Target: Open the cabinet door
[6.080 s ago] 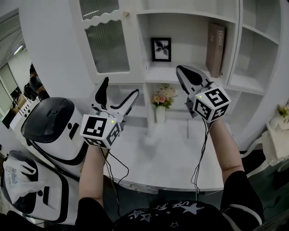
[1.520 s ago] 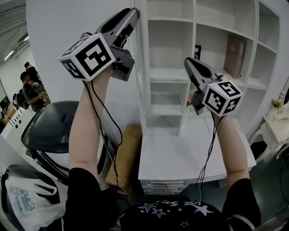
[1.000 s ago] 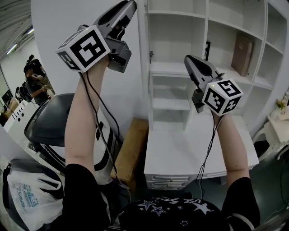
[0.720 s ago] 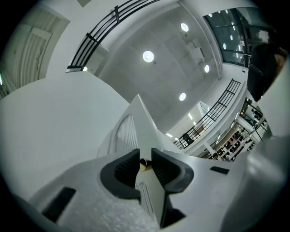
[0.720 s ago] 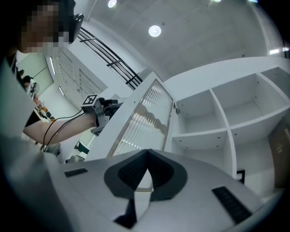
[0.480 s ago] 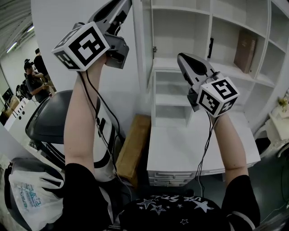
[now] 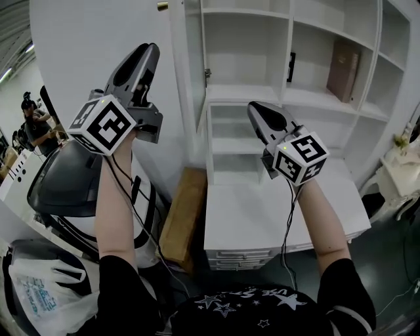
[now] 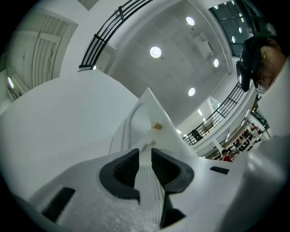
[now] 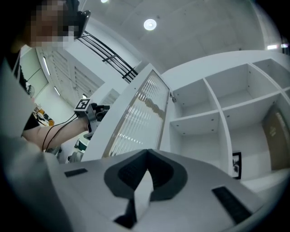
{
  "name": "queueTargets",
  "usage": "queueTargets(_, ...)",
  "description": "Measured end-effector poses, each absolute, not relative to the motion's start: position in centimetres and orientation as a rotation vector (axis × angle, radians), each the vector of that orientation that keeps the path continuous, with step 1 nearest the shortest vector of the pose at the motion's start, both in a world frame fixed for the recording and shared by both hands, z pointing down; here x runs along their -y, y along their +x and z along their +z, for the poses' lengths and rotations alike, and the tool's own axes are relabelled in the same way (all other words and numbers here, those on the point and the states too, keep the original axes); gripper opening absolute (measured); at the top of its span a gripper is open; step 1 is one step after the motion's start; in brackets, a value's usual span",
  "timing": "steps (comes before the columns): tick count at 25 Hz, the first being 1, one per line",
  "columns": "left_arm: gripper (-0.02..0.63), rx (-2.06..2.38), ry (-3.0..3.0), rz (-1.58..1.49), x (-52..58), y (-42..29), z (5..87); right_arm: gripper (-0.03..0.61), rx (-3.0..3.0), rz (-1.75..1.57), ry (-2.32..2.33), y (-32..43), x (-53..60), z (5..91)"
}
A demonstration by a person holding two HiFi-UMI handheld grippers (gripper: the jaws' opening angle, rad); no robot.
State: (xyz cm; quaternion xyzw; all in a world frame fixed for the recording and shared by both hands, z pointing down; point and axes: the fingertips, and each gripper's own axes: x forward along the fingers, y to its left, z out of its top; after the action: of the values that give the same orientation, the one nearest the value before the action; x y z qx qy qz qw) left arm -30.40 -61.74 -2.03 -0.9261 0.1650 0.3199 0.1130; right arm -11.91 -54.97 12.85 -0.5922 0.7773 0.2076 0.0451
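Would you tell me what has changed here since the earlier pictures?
The cabinet door, shut at first, now stands swung open. The left gripper, which had reached up to the door's top, has dropped below its knob, jaws slightly apart on nothing. The right gripper remains shut and empty before the shelves.

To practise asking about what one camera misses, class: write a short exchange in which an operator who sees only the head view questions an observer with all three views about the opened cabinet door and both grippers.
Operator: Is the left gripper gripping the cabinet door?
Observer: No. In the left gripper view its jaws stand slightly apart with nothing between them, and the door's knob sits beyond them, untouched.
Operator: And the right gripper?
Observer: It is shut and empty. Its own view shows the jaw tips meeting, with the door's ribbed glass panel above them, swung out from the shelves.
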Motion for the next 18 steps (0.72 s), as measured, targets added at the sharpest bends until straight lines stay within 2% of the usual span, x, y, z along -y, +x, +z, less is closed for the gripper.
queueTargets(18,0.086,-1.109,-2.509,0.551,54.0,-32.1,11.5,0.006,-2.556,0.611,-1.5,-9.8,52.1,18.6)
